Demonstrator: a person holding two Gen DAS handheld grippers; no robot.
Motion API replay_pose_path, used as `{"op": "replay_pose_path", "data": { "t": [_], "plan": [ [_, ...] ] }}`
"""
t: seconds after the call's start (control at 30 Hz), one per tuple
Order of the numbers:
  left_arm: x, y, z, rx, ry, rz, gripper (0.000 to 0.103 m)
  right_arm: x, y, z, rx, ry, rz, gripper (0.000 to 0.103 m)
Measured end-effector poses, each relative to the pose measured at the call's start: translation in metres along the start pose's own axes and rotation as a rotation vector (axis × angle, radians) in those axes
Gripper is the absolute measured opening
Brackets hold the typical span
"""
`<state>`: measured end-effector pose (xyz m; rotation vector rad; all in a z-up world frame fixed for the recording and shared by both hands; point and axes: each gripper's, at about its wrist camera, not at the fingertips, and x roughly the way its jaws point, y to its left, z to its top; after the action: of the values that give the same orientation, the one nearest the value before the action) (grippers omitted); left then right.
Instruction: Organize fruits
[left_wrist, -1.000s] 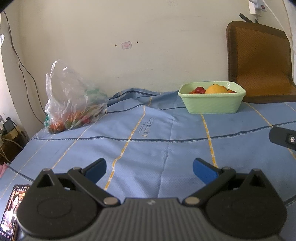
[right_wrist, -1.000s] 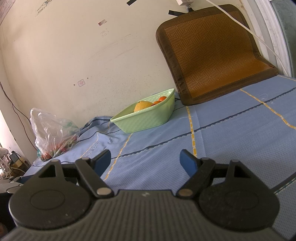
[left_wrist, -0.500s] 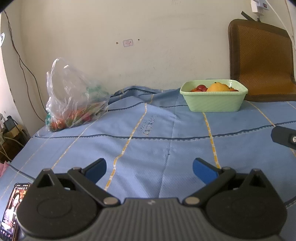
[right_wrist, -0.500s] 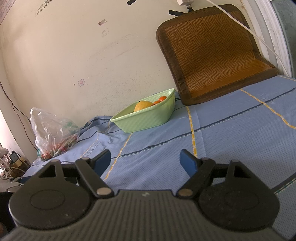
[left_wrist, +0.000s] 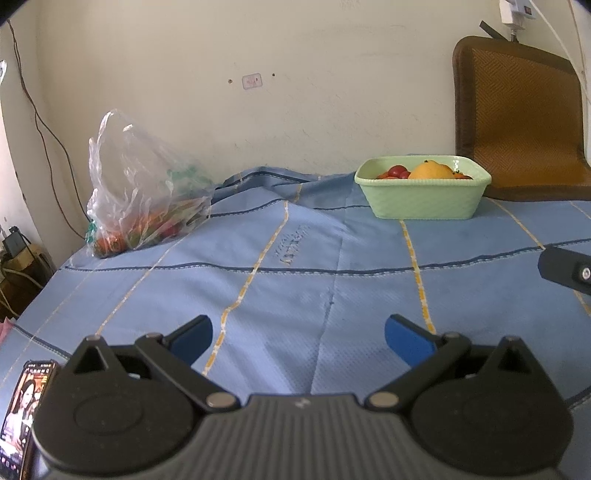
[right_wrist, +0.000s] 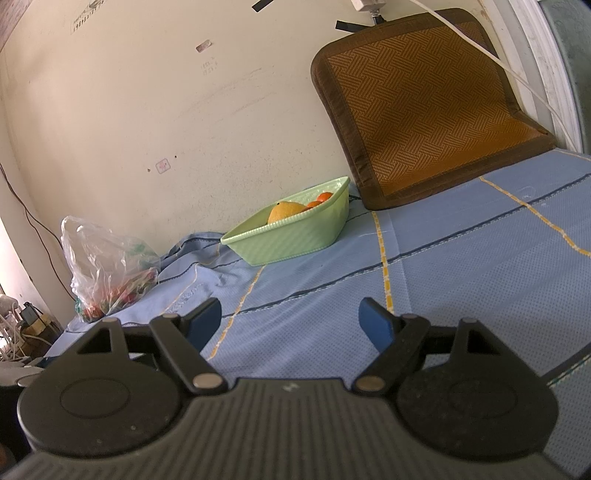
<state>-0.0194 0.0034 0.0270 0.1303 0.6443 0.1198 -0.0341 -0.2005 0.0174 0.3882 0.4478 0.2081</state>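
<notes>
Left gripper (left_wrist: 298, 338) and right gripper (right_wrist: 290, 320) spread empty, fruit basket (left_wrist: 423, 197) far

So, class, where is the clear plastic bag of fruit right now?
In both wrist views the plastic bag sits at the far left of the blue sheet, against the wall, well left of the green basket.

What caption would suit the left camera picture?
Open left claw over a blue sheet, facing a fruit bag and green basket.
</notes>
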Motion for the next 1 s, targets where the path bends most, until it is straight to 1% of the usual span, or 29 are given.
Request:
{"op": "replay_pose_path", "data": {
  "t": [0.33,1.0],
  "plan": [
    [-0.0002,-0.0002,0.0008,-0.008,0.014,-0.021,0.103,-0.0002,-0.0003,0.0002,0.0,0.0,0.001,0.084],
    [0.0013,-0.0007,-0.0003,-0.015,0.028,-0.026,0.103,-0.0008,0.0001,0.0001,0.0,0.0,0.001,0.084]
  ]
}}
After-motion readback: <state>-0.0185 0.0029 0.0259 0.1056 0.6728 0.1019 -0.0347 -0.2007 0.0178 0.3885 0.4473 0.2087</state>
